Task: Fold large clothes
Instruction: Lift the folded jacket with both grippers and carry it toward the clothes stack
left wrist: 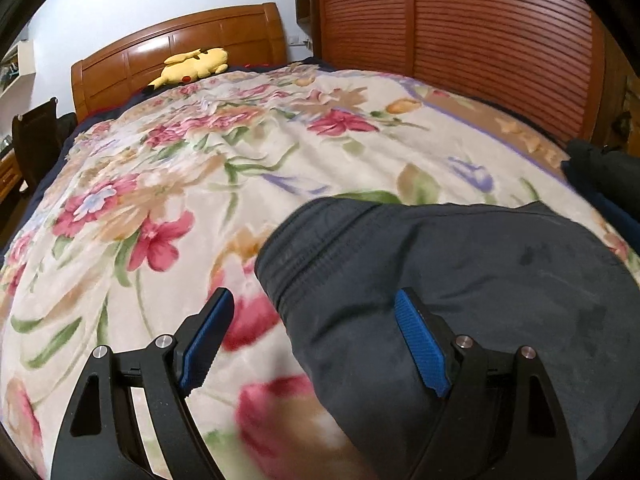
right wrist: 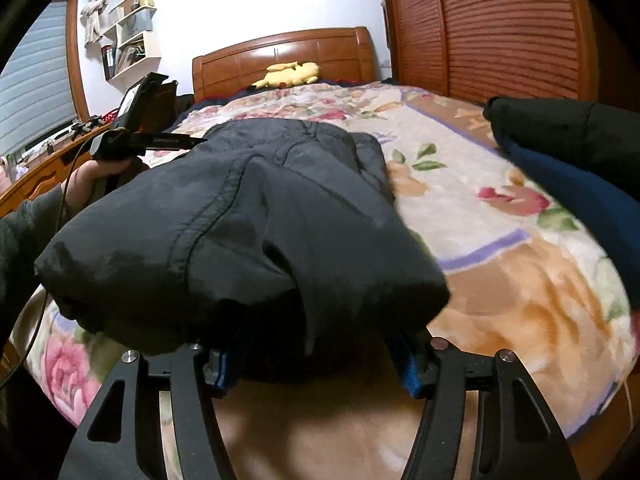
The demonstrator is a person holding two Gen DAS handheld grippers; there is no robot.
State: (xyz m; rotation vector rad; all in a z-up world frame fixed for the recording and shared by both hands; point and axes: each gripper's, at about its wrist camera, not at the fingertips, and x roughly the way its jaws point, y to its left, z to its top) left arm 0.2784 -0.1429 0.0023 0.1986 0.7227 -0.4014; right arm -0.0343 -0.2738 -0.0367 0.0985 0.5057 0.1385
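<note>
A dark grey padded garment (left wrist: 460, 276) lies bundled on the floral blanket (left wrist: 192, 184) of the bed. My left gripper (left wrist: 316, 316) is open, low over the garment's left edge; its right finger is over the cloth, its left finger over the blanket. In the right wrist view the same garment (right wrist: 240, 224) bulges up in front of my right gripper (right wrist: 316, 360). The jaws stand wide apart with the cloth draped over the fingertips, which are mostly hidden. The left gripper (right wrist: 160, 142) and the hand holding it show at the far left of the garment.
A yellow plush toy (left wrist: 192, 65) lies by the wooden headboard (left wrist: 180, 44). A slatted wooden wardrobe (left wrist: 460, 40) stands along the right side. A dark blue and black pile of clothes (right wrist: 576, 168) lies on the bed's right edge. Shelves (right wrist: 128, 36) hang on the left wall.
</note>
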